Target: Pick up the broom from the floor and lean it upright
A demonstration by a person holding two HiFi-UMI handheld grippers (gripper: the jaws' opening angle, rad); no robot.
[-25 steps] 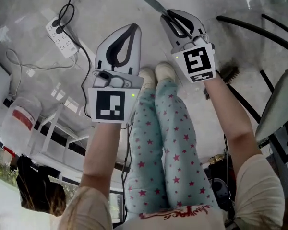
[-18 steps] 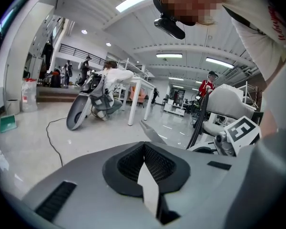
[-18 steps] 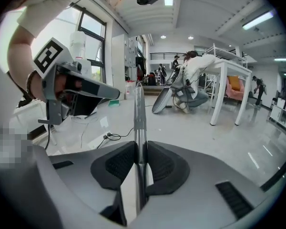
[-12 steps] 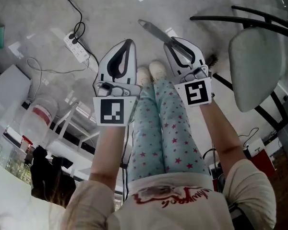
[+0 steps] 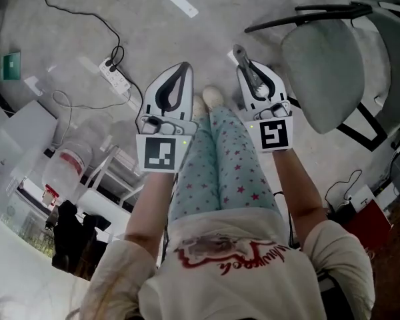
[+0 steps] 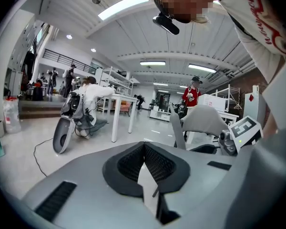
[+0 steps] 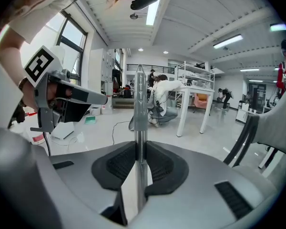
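**A:** How far along is the job?

**B:** The pick-up looks done. The right gripper (image 5: pixel 243 64) is clamped on the broom (image 7: pixel 140 104), and its jaws have just tightened further on the grey handle between them. In the right gripper view the handle stands upright, its tip above the jaws.

**A:** And the brush end?

**B:** It is out of sight in every view, so whether it touches the floor (image 5: pixel 140 19) cannot be told. Leaning the broom against something is what remains, and nothing shows it propped yet.

**A:** The other hand?

**B:** The left gripper (image 5: pixel 185 66) is closed on nothing, its pads meeting. It is held beside the right one, above the person's legs.

**A:** Counts?

**B:** One broom, two grippers and one power strip (image 5: pixel 115 75) on the floor. One grey chair (image 5: pixel 320 72) stands near the right gripper.
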